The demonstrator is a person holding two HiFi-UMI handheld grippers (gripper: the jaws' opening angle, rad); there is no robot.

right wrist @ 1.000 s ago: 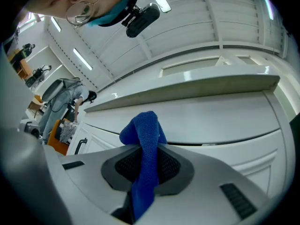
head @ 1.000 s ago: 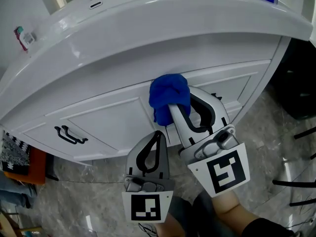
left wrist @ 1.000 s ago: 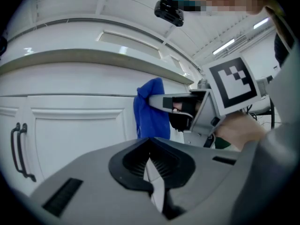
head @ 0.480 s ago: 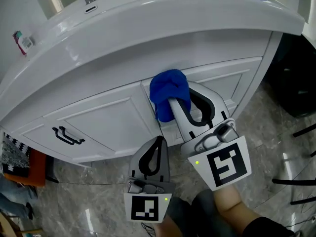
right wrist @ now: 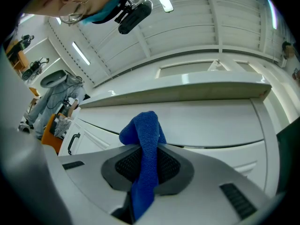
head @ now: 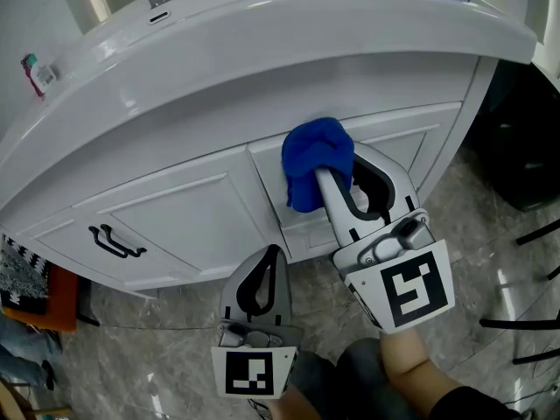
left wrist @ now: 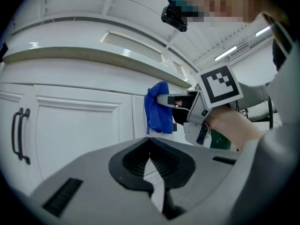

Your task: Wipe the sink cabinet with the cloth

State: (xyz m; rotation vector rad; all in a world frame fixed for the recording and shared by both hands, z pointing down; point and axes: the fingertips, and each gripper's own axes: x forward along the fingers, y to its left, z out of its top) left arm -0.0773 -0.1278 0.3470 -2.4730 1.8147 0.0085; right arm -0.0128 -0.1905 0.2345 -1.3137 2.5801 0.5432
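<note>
Where the right gripper (head: pixel 339 182) clamps the blue cloth (head: pixel 317 157), the bunched cloth sits against the front of the sink cabinet (head: pixel 201 208), at the top of its middle panel, just under the basin rim. The left gripper (head: pixel 269 265) hangs below, off the cabinet, jaws together, empty.
</note>
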